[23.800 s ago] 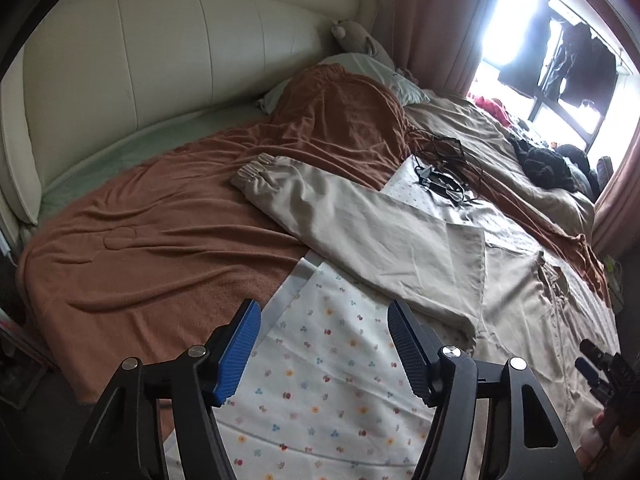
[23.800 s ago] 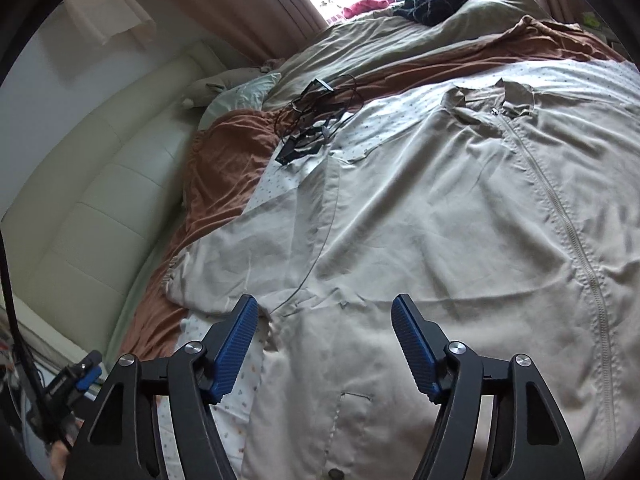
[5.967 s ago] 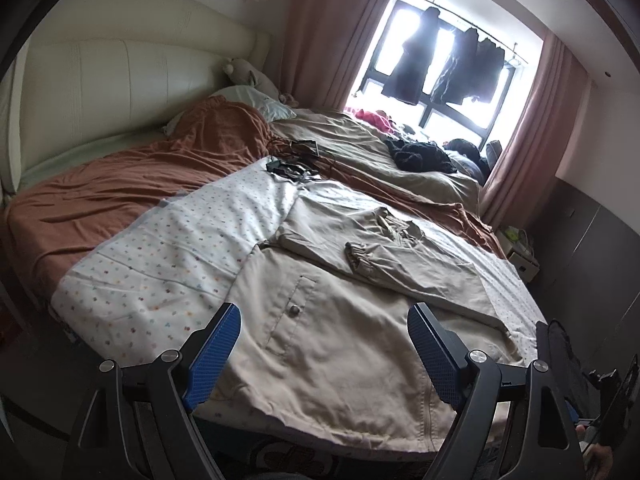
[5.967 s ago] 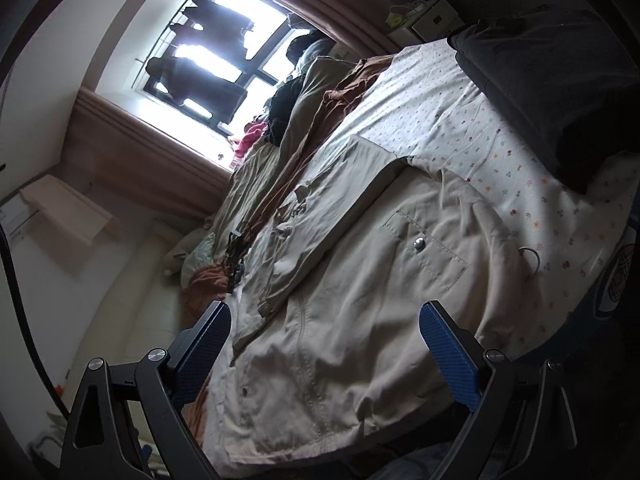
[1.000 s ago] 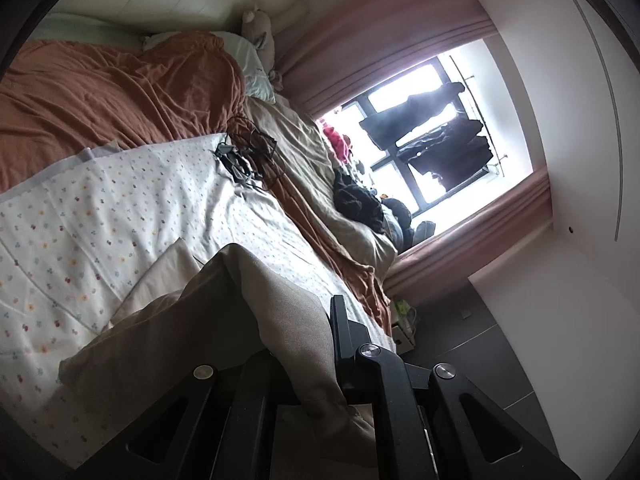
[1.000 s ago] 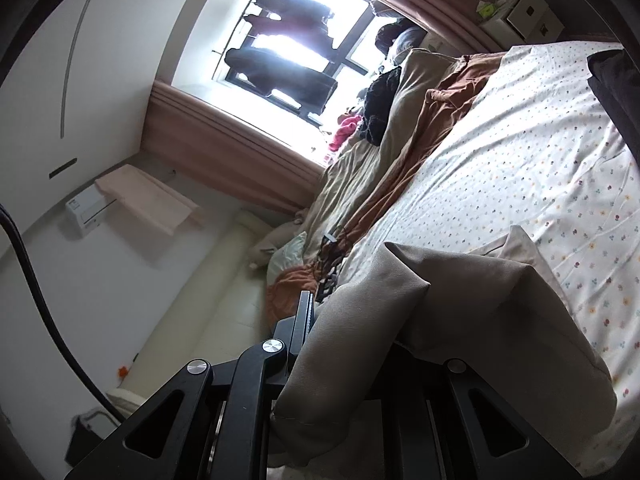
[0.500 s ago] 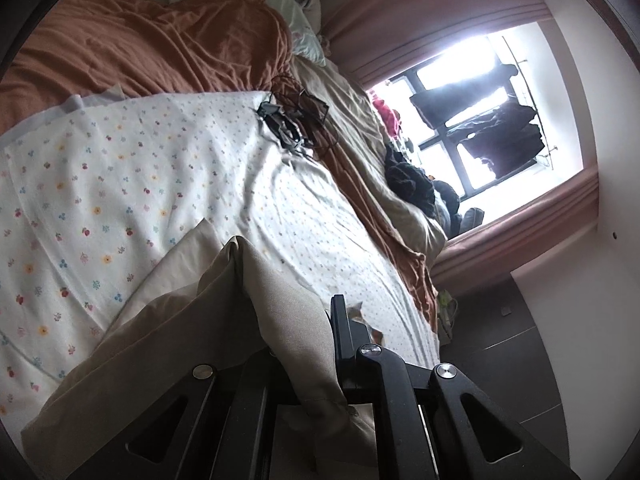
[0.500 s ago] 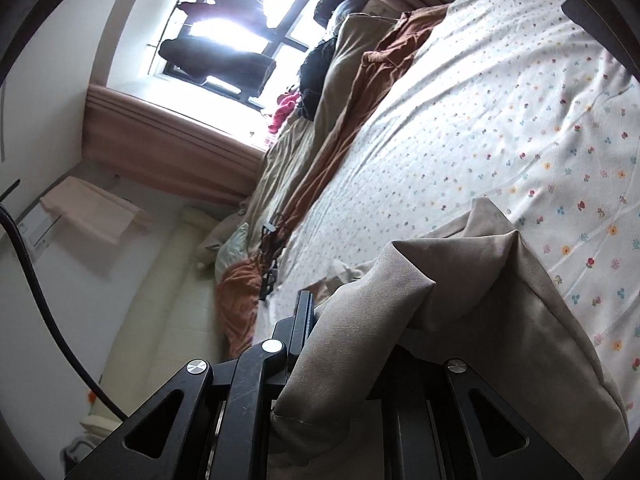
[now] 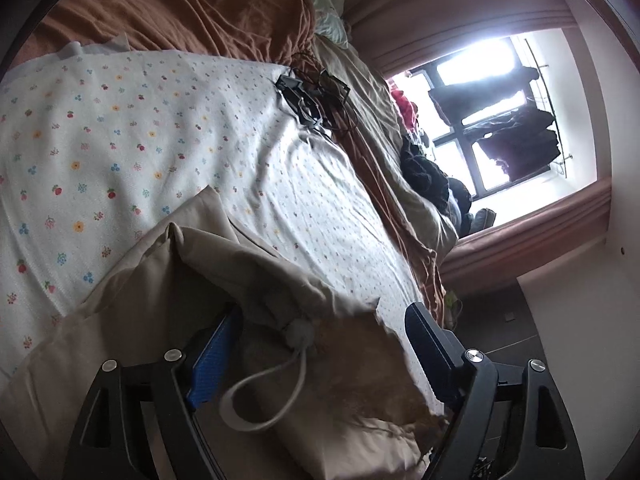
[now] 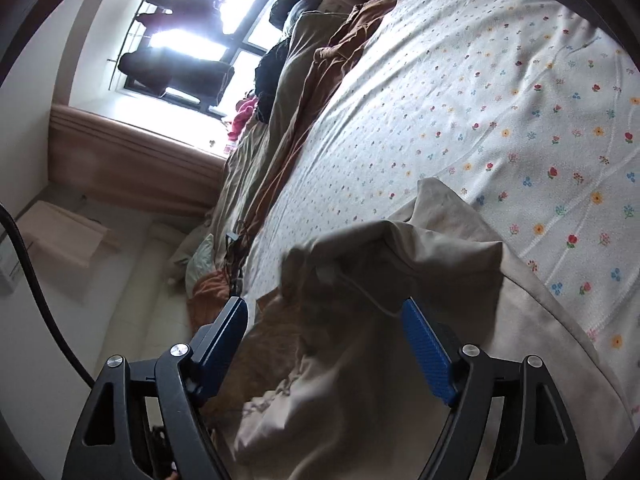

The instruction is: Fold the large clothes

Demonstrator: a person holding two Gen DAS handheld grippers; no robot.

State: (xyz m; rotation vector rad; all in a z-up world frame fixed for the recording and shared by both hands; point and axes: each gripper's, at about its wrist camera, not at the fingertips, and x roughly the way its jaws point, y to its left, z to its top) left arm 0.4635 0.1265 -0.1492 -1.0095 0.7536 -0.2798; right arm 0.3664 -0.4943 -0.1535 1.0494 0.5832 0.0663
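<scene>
- No readable writing appears in either view.
- Left gripper [image 9: 320, 344]: jaws apart, the bunched beige jacket [image 9: 168, 292] and its drawstring loop [image 9: 264, 392] lying between them.
- Right gripper [image 10: 324, 336]: jaws apart over the same jacket [image 10: 440, 260].
- Floral sheet [image 9: 120, 120] spreads toward 12 o'clock; tangled black cables [image 9: 316, 96] lie at 12, window [image 9: 500, 104] at 2.

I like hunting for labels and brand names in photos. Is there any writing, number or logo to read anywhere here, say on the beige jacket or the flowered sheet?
None can be read.
Beige jacket: no label or print shows, only a drawcord with its toggle.
Flowered sheet: small flowers and fruit, no words.
White wall unit: any marking on it is too small and blurred to read.
</scene>
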